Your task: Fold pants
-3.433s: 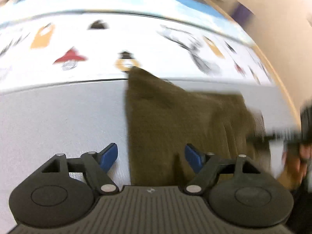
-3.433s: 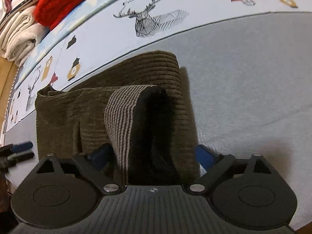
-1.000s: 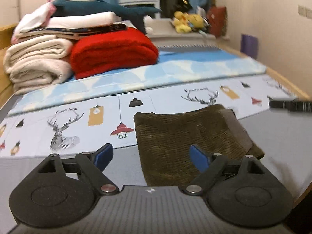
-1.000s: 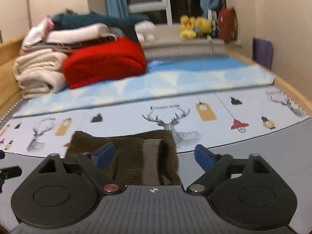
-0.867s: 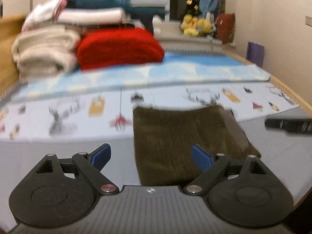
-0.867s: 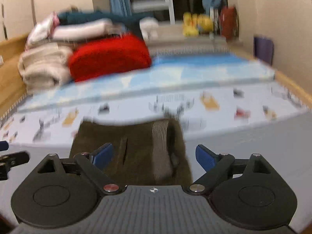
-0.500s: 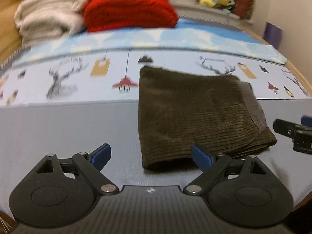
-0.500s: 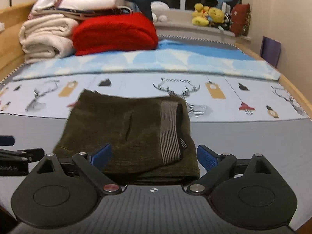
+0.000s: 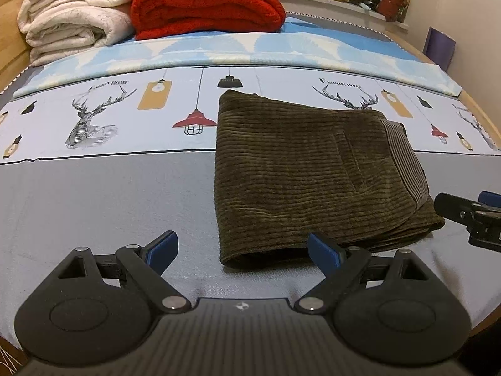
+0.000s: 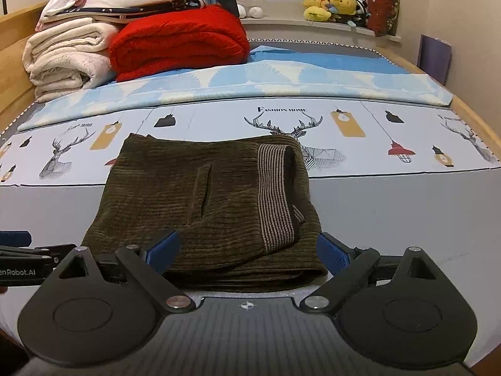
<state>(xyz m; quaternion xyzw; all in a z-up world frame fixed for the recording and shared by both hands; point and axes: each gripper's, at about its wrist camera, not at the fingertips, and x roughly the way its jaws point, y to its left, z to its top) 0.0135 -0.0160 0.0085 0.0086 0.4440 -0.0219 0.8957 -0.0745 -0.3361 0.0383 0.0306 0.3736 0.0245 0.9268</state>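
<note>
The olive-brown corduroy pants (image 9: 300, 172) lie folded into a compact rectangle on the bed, also seen in the right wrist view (image 10: 206, 200). Their striped waistband (image 10: 274, 194) lies on top at the right. My left gripper (image 9: 244, 249) is open and empty, just short of the fold's near left corner. My right gripper (image 10: 247, 247) is open and empty, its fingers either side of the near edge without gripping it. The right gripper also shows at the right edge of the left wrist view (image 9: 469, 216), and the left gripper at the left edge of the right wrist view (image 10: 18, 257).
The bed has a grey cover (image 9: 94, 206) in front and a printed sheet with deer and lamps (image 9: 94, 119) behind. Folded red (image 10: 178, 44) and cream blankets (image 10: 65, 59) are stacked at the back left. Plush toys (image 10: 332, 7) sit on the sill. A wooden bed edge (image 10: 476, 119) runs along the right.
Both grippers have let go of the pants and pulled back. Over the last second both views dropped and steadied toward the folded pants, which have not moved.
</note>
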